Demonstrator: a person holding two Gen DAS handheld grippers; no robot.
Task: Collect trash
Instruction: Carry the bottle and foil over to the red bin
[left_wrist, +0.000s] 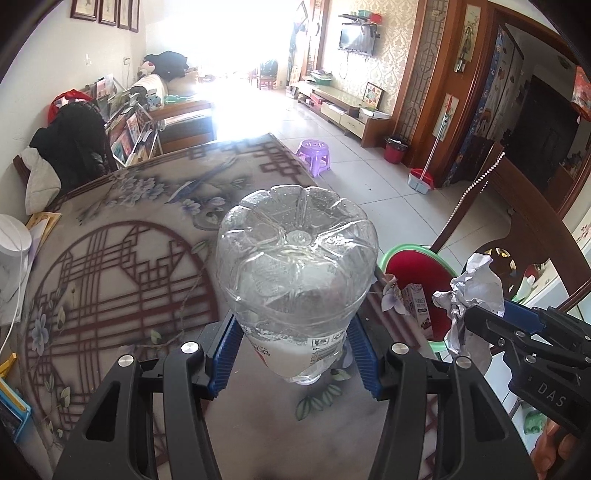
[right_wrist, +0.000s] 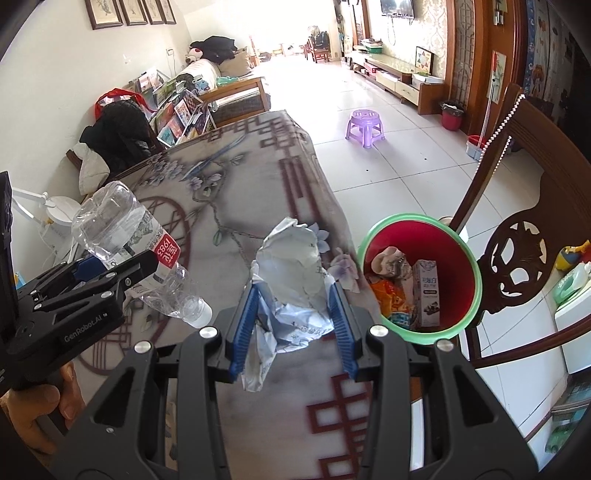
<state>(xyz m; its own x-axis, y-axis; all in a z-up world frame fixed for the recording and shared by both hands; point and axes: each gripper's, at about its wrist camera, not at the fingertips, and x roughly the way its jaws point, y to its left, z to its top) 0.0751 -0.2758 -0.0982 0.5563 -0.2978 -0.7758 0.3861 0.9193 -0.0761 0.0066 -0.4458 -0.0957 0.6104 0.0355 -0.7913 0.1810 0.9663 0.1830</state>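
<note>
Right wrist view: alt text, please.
The right gripper clamps crumpled paper over a patterned table, beside a red bin holding trash. At left, the left gripper holds a clear plastic bottle.

the crumpled paper (right_wrist: 295, 291) hides the table (right_wrist: 258, 192) edge nearest the bin (right_wrist: 463, 243).

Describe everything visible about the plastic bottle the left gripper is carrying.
The plastic bottle is clear, looks empty, and is dented along its body, with a petal-shaped base. A label wraps its middle, partly red with white print. Its white cap is on. It is held tilted, cap end down and base up, above the patterned tablecloth. The left gripper clamps it at the label, blue fingers pressing both sides; nothing else touches it.
</note>
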